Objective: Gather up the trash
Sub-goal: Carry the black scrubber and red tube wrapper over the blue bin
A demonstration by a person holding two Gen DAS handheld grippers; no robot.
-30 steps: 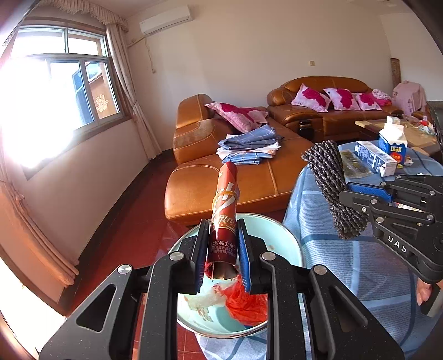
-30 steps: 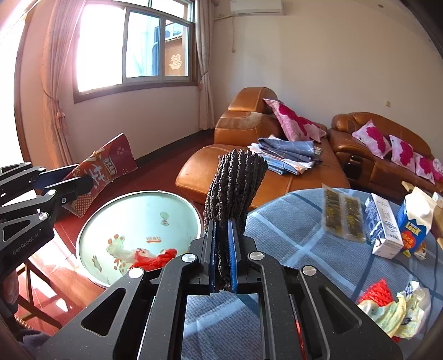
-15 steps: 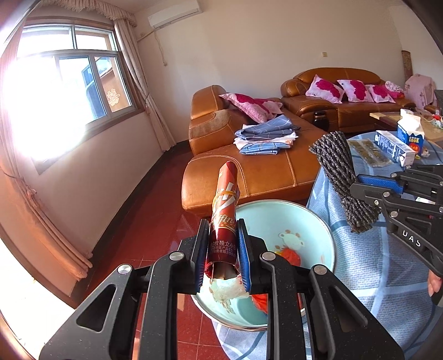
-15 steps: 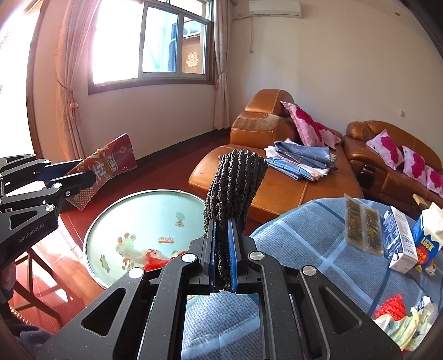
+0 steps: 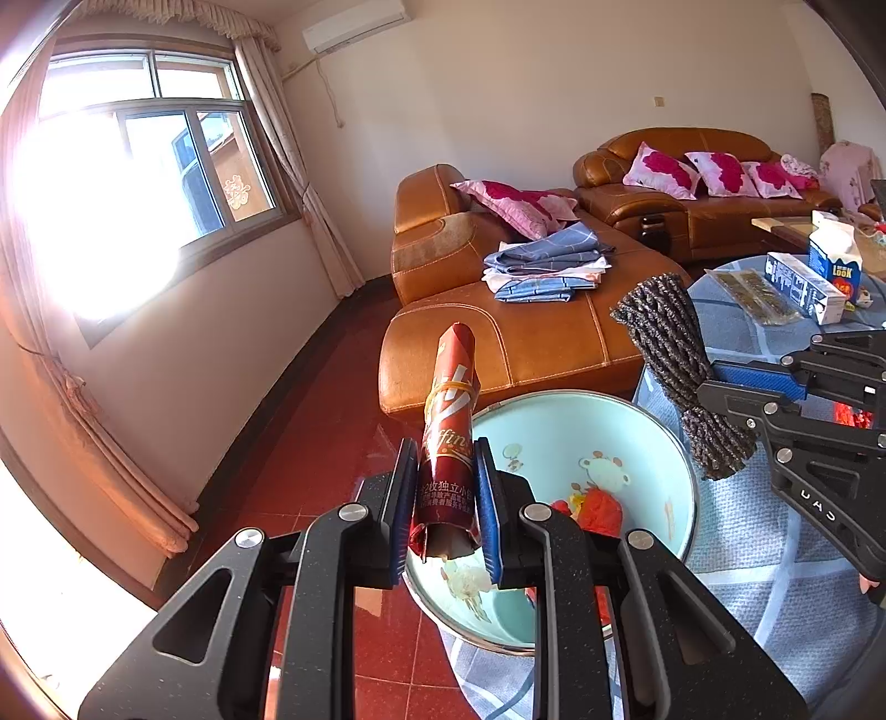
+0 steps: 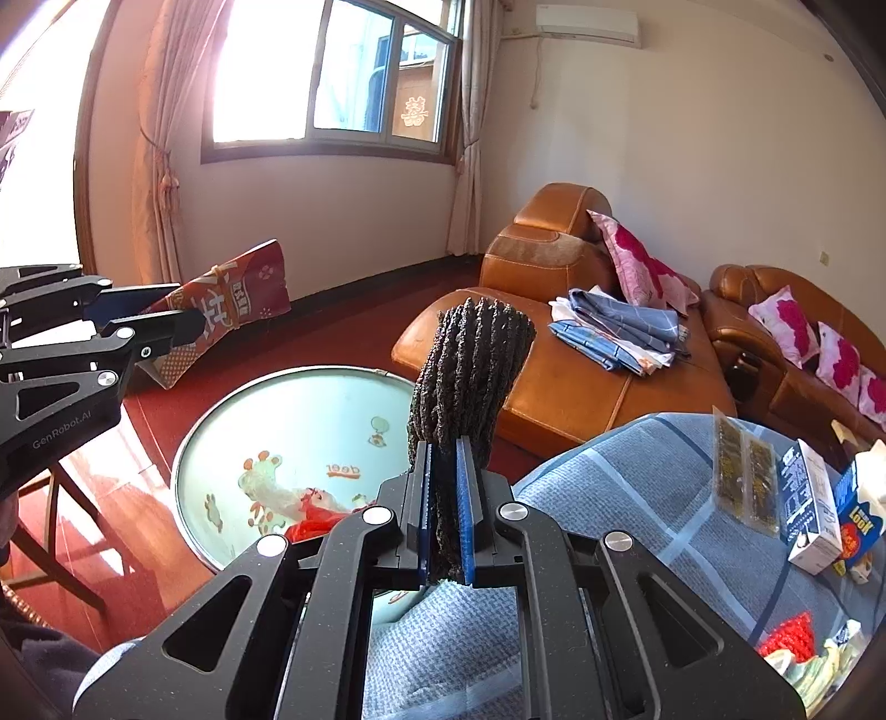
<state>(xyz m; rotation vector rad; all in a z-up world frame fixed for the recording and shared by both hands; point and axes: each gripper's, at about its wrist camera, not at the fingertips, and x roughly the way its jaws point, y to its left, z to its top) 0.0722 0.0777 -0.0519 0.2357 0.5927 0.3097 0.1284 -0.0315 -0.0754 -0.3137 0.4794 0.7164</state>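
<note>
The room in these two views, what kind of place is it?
Most likely a home living room: brown leather sofas with pink floral cushions, a curtained window and a white wall air conditioner.

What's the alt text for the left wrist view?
The left tool grips a red wrapper upright above a pale blue basin that already holds red scraps. At right, the right tool holds a dark knitted cloth over a blue checked tablecloth; orange sofas stand behind.

"deer" in basin (image 6: 277,421), "LOOK" on carton (image 5: 839,260), "GenRobot.AI" on left gripper (image 6: 183,327)
</note>
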